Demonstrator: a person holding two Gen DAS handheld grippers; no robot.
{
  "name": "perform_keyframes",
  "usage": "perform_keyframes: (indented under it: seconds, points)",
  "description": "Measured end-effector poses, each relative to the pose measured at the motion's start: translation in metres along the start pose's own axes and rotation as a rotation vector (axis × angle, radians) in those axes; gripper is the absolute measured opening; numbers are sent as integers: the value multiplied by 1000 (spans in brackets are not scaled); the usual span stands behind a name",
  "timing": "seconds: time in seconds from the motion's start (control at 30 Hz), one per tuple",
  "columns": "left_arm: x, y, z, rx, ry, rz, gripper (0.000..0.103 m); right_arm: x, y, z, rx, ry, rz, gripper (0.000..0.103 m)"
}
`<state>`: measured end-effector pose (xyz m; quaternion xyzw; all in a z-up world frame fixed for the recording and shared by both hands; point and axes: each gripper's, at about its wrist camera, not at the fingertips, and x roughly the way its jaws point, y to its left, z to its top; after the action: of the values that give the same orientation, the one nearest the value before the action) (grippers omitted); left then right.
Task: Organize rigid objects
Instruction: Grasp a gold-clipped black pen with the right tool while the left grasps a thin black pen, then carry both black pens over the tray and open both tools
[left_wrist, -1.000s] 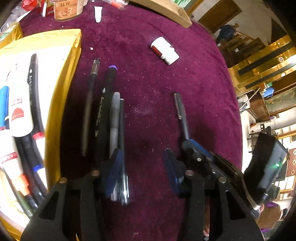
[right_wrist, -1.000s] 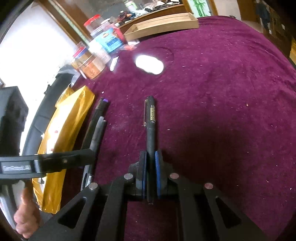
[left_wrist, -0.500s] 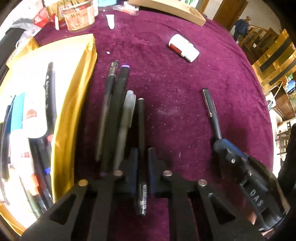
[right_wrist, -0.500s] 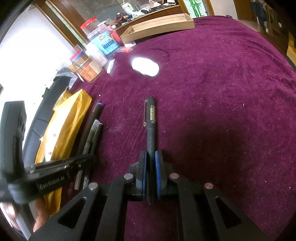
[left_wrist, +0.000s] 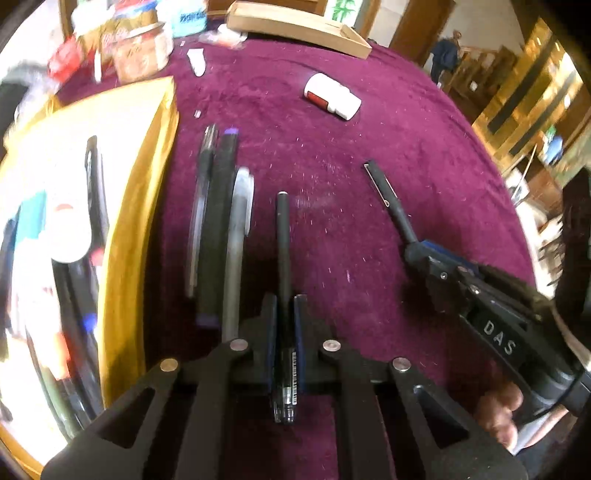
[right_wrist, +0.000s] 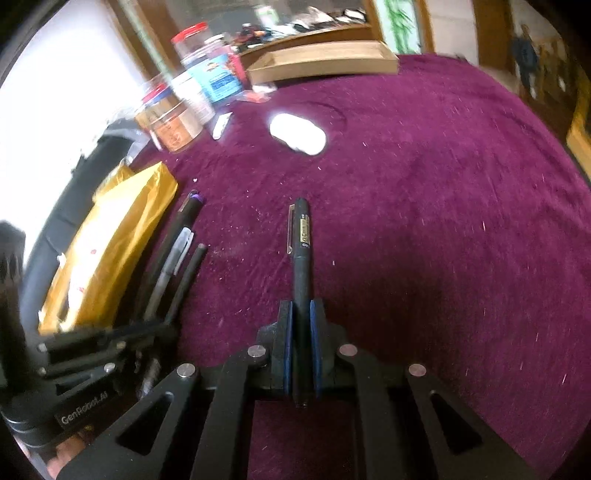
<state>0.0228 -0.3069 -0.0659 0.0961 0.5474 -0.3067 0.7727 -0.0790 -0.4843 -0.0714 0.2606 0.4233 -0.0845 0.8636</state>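
Maroon velvet covers the counter (left_wrist: 406, 155), and nearest the person both tongs are clamped on pens. The left tongs (left_wrist: 284, 325) grip a slim black pen (left_wrist: 283, 243) near its barcoded end, with the rest of the barrel pointing toward the far edge. The right tongs (right_wrist: 301, 332) pinch a black clip pen (right_wrist: 302, 254) by its lower barrel, its gold clip and label on the part that sticks out ahead; whether either pen is lifted off the cloth I cannot tell. Just to the left of the slim pen, three more lie side by side on the velvet: a grey capped pen (left_wrist: 236, 240), a thick dark marker with purple ends (left_wrist: 218, 229) and a thin clear-barrelled pen (left_wrist: 201, 206). Beyond them toward the left edge sits a gold-rimmed tray (left_wrist: 147, 192) holding more pens and markers, blurred. Farther out, well apart from the row, a white bottle with a red label (left_wrist: 332, 96) lies on its side. At the far edge stand a flat cardboard box (left_wrist: 295, 27) and, toward the far left corner, several jars (right_wrist: 173, 122).
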Motion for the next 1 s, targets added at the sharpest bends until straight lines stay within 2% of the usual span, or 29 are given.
perform_keyframes:
  seconds: [0.07,0.17,0.27,0.43,0.5,0.7,0.83,1.0]
  points:
    - [-10,2,-11,-26,11,-83,6,-6,1,-8,58,20,55,8]
    - [-30,1,-26,-32,-9,-137,6,-21,17,-26,81,2,66,8]
    - [-58,5,-36,-41,-28,-210,6,-40,36,-39,120,-17,138,8]
    - [-111,36,-45,-90,-105,-231,6,-75,91,-44,56,-74,210,8]
    - [-137,60,-52,-120,-150,-253,6,-81,112,-44,18,-82,252,8]
    - [-182,135,-73,-225,-253,-220,6,-69,175,-53,-100,-44,325,8]
    - [-174,173,-72,-303,-252,-175,6,-43,205,-52,-149,17,352,8]
    - [-148,198,-60,-356,-220,-160,6,-7,229,-50,-178,80,327,8]
